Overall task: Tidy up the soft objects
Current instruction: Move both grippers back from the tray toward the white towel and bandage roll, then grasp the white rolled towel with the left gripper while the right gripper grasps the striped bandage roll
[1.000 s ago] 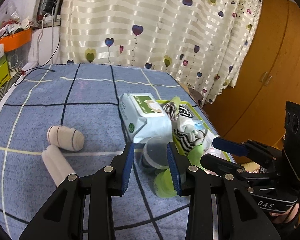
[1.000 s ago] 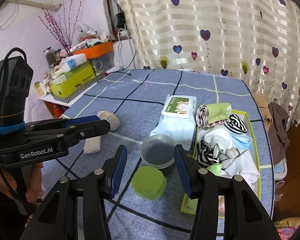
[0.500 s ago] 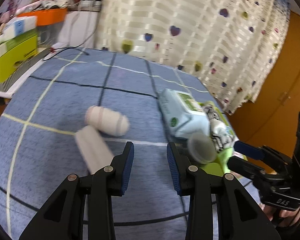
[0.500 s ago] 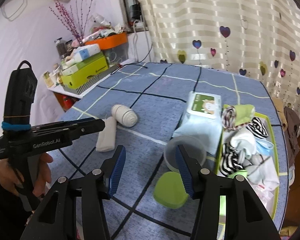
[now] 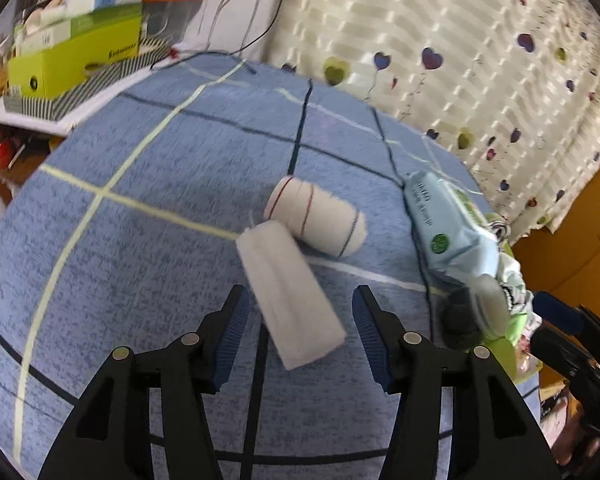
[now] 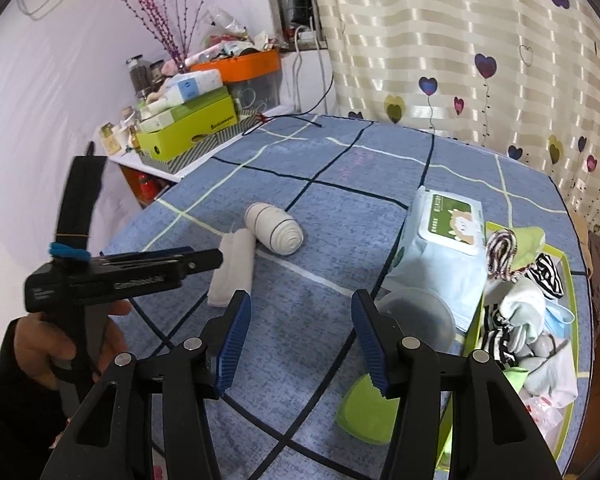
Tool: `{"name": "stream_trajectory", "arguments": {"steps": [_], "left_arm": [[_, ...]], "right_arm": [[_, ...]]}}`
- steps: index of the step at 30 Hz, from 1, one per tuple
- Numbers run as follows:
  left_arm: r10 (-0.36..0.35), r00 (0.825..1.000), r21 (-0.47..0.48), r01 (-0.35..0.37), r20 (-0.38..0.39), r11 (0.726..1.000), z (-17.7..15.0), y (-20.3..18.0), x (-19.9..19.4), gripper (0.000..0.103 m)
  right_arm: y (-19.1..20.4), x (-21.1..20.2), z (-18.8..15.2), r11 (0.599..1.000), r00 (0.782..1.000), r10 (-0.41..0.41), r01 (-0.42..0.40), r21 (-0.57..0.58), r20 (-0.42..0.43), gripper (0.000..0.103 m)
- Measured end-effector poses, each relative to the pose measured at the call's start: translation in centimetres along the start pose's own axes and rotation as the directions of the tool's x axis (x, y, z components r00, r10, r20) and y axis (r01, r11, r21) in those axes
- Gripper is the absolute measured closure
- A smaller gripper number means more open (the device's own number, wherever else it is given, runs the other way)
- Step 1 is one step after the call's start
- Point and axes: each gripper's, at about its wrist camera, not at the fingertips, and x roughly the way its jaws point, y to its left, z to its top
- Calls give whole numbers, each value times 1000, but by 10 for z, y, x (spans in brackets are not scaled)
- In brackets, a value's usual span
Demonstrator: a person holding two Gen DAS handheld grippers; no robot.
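A plain white cloth roll [image 5: 292,296] lies on the blue checked bedspread [image 5: 148,216], touching a cream roll with thin stripes [image 5: 320,220] behind it. My left gripper [image 5: 300,300] hangs over the white roll's near end. Its jaws are opening, the roll lies between the blue pads, and they do not press it. In the right wrist view both rolls, white [image 6: 232,276] and striped [image 6: 274,230], lie left of centre, with the left gripper [image 6: 214,258] side-on beside them. My right gripper [image 6: 300,304] is open over bare bedspread with nothing between its pads.
A wipes pack [image 6: 440,248], a clear tub [image 6: 416,320] and a green lid [image 6: 364,412] lie right of the rolls. A green tray [image 6: 471,340] of socks and small cloths sits at the bed's right edge. Boxes crowd a shelf [image 6: 188,124] on the left.
The left gripper swung left, away from the tub and tray, sank toward the white roll, and its jaws widened. The right gripper drifted left and its jaws spread slightly.
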Motion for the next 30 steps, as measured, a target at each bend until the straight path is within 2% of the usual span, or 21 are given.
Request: {"name": "stream_trajectory", "arguments": {"steps": [7, 14, 17, 19, 20, 22, 24, 27, 30], "left_arm": [[27, 999, -23, -28, -41, 999, 0, -8, 26, 48], [135, 989, -12, -136, -65, 991, -2, -12, 44, 48], [134, 990, -6, -134, -55, 991, -3, -8, 45, 48], [133, 990, -10, -134, -51, 991, -2, -5, 43, 54], [131, 990, -10, -132, -52, 991, -3, -4, 42, 61], [116, 992, -15, -117, -53, 993, -2, 1, 39, 66], [100, 994, -20, -101, -50, 995, -2, 5, 36, 75], [81, 996, -9, -81, -41, 997, -2, 7, 29, 80], [61, 998, -4, -61, -36, 998, -3, 12, 23, 80]], "right_arm": [[2, 9, 5, 1000, 1000, 4, -4, -14, -14, 51], [3, 15, 8, 1000, 1000, 11, -11, -18, -22, 51], [6, 22, 12, 999, 999, 20, -21, -31, -32, 51], [8, 27, 15, 998, 998, 39, -41, -42, -42, 51], [8, 31, 19, 998, 998, 35, -37, -48, -45, 51], [9, 38, 25, 998, 999, 21, -24, -52, -47, 51], [12, 46, 29, 998, 998, 40, -43, -54, -55, 51], [19, 63, 36, 996, 996, 33, -40, -86, -82, 51], [24, 79, 43, 994, 994, 36, -47, -100, -108, 51]]}}
